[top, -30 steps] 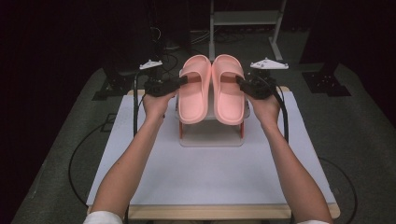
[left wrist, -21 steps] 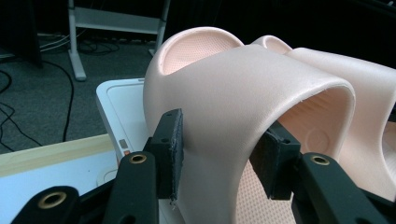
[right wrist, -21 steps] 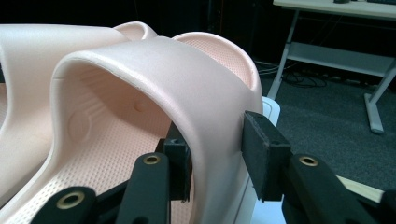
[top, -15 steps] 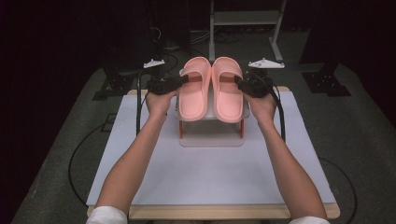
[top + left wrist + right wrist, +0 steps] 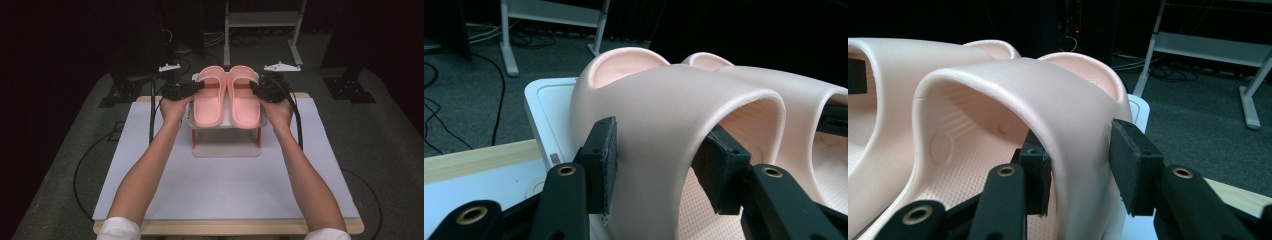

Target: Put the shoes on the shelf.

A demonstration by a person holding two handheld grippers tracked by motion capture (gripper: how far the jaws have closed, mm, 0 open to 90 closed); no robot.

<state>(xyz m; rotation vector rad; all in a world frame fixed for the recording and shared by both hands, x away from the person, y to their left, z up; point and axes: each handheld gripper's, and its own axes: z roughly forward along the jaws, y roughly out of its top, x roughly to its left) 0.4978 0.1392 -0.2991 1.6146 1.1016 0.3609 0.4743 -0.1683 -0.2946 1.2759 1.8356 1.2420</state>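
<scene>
— Straddling a pair of pink slippers, two hand-held tools meet over a small white rack (image 5: 225,149) on the bench (image 5: 225,195). What does the high view give you?

— The layout. The left slipper (image 5: 210,100) and right slipper (image 5: 244,100) lie side by side on the rack's top, toes away from the person. The left tool (image 5: 199,86) comes in at the left slipper's outer side, and the right tool (image 5: 256,88) does the same on the right slipper. A hand is behind each tool. (The pads themselves are too small to read from up there.)

— And the gripper views?

— They give the grip. In the left gripper view, the left tool's jaws sit astride the left slipper's strap (image 5: 674,110), one pad outside it and one beneath the arch. The outer pad lies against the strap. The jaws have just been opening, and I cannot tell whether they pinch.

— The right?

— In the right gripper view, the right tool's jaws are also astride a strap (image 5: 1048,100). The inner pad is tucked under the arch, and the outer pad stands a sliver clear, so the hold looks loose. Each gripper view also shows the other tool's black jaw on the neighbouring slipper.
</scene>
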